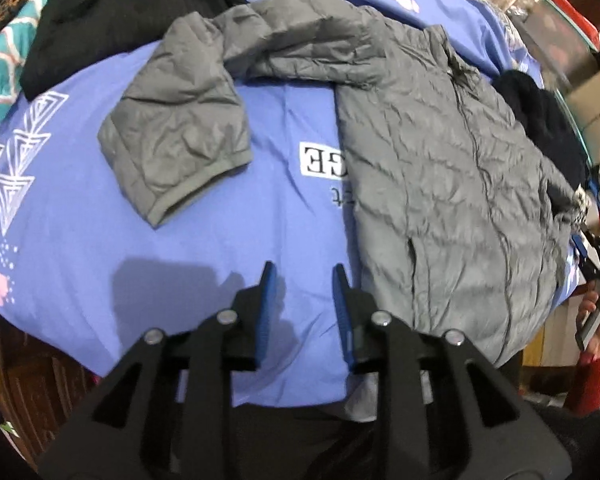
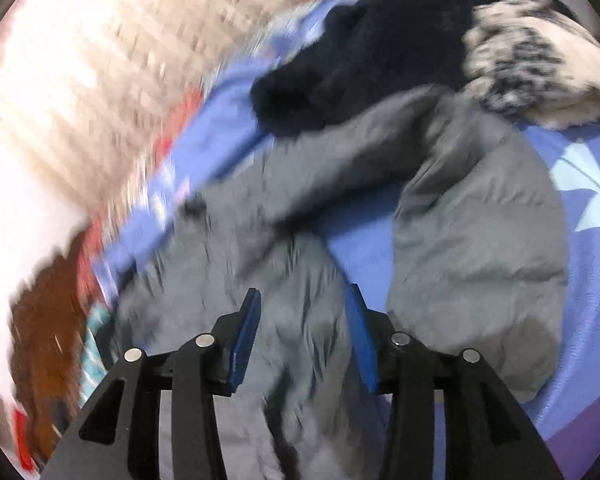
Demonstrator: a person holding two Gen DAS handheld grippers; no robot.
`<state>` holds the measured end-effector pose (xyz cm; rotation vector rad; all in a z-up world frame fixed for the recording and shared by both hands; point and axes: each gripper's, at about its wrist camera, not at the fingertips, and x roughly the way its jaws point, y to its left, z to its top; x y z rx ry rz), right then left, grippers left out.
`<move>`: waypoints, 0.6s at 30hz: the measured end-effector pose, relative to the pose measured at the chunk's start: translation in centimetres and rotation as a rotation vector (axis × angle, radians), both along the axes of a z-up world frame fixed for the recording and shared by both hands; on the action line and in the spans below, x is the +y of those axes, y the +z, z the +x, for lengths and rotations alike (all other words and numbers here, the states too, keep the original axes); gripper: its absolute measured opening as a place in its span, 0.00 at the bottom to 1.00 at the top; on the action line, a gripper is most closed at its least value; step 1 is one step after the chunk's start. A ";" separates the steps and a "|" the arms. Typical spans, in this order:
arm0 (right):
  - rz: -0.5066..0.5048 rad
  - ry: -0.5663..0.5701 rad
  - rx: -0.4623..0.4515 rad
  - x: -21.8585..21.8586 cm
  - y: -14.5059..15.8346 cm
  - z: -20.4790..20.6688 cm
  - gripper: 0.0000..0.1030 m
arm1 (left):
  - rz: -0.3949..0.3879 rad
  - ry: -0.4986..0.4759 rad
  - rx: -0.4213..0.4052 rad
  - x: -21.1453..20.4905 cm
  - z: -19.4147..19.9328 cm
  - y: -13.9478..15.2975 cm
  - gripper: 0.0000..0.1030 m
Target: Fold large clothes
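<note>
A grey puffer jacket (image 1: 440,184) lies spread, front up, on a blue printed bedsheet (image 1: 204,248). One sleeve (image 1: 176,136) bends toward me at the left. My left gripper (image 1: 305,276) is open and empty, above the bare sheet just left of the jacket's hem. My right gripper (image 2: 302,304) is open and empty, over the jacket's body (image 2: 284,320); the other sleeve (image 2: 480,232) lies to its right. The right wrist view is motion-blurred. The right gripper also shows at the far right of the left wrist view (image 1: 596,264).
A black garment (image 1: 112,20) lies at the back left. A dark fleece (image 2: 360,48) and a cream speckled garment (image 2: 532,52) lie past the jacket. Cardboard boxes (image 1: 596,112) stand off the bed's right side.
</note>
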<state>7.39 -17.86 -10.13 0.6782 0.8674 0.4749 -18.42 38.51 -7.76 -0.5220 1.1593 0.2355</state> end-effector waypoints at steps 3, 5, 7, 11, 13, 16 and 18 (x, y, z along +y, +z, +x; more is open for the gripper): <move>0.088 -0.199 -0.015 -4.3 0.3 -1.2 0.64 | -0.019 -0.037 0.021 -0.9 0.7 -1.0 0.26; 0.161 -0.303 0.040 -6.8 -0.5 -2.2 0.65 | -0.031 -0.064 0.034 -1.7 1.6 -1.8 0.26; 0.189 -0.407 0.119 -8.2 -1.8 -3.5 0.65 | -0.049 -0.098 0.038 -3.0 2.7 -2.2 0.26; 0.271 -0.566 0.242 -9.4 -5.5 -8.3 0.65 | -0.075 -0.166 0.016 -5.8 4.5 -2.4 0.26; 0.358 -0.523 0.280 -8.5 -7.4 -9.5 0.65 | -0.081 -0.199 0.006 -7.4 5.7 -2.3 0.26; 0.473 -0.491 0.352 -6.5 -10.4 -9.2 0.65 | -0.102 -0.238 0.001 -9.7 7.4 -2.4 0.27; 0.523 -0.484 0.371 -6.6 -11.9 -8.0 0.65 | -0.099 -0.273 0.001 -11.3 8.2 -2.3 0.27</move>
